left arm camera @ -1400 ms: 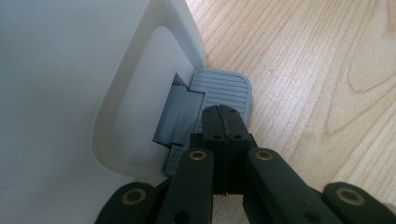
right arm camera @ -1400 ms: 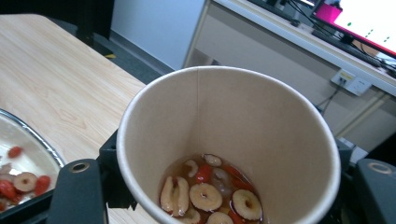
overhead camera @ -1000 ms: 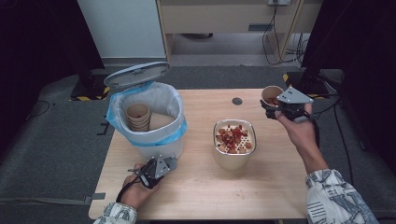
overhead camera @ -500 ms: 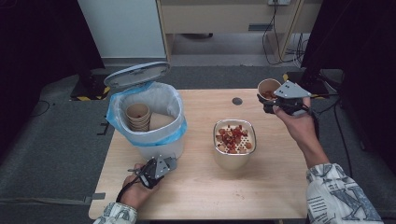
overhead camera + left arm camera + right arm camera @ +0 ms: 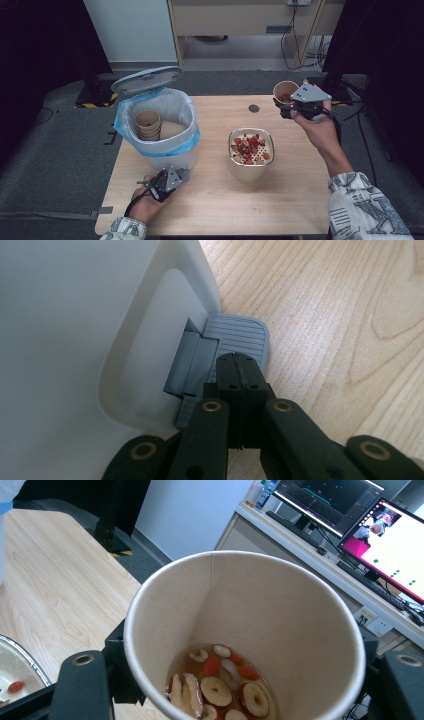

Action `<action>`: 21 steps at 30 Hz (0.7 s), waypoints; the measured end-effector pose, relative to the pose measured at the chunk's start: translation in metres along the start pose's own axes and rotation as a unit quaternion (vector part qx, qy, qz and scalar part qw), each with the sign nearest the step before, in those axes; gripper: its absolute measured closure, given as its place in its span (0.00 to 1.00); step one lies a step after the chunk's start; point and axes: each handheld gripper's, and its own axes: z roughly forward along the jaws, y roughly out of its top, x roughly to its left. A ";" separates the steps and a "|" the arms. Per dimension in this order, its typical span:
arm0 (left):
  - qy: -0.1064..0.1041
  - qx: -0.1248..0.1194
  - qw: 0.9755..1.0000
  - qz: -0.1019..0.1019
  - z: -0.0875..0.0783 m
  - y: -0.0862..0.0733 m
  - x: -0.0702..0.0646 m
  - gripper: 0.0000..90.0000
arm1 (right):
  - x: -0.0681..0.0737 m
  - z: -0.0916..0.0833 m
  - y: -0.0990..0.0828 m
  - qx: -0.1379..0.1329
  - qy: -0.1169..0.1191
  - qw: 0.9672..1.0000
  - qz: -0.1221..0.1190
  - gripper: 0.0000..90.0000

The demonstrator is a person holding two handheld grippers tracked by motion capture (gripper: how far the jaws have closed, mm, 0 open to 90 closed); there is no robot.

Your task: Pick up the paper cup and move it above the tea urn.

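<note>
One paper cup (image 5: 285, 92) of tea sits clamped in the right claw (image 5: 286, 104) above the surface's (image 5: 220, 210) far right corner; the left claw (image 5: 176, 175), closed, presses the bin's pedal (image 5: 239, 335).

The table (image 5: 280, 200) is evenly lit from overhead, while the room around it falls into deep shadow. Soft blur is seen throughout the high view. Screens (image 5: 395, 535) glare brightly, slightly out of focus; the nearest cup rim (image 5: 240, 560) is perhaps softened.
</note>
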 end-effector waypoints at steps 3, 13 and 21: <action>0.000 0.001 1.000 0.000 0.000 0.000 0.000 1.00 | 0.001 0.001 0.002 0.000 0.002 1.000 -0.005 0.31; 0.000 0.000 1.000 -0.001 0.000 0.000 0.000 1.00 | 0.003 0.005 0.011 -0.002 0.005 1.000 -0.025 0.31; 0.000 -0.001 1.000 -0.002 0.000 0.000 0.000 1.00 | 0.005 0.007 0.012 -0.001 0.007 0.999 -0.032 0.31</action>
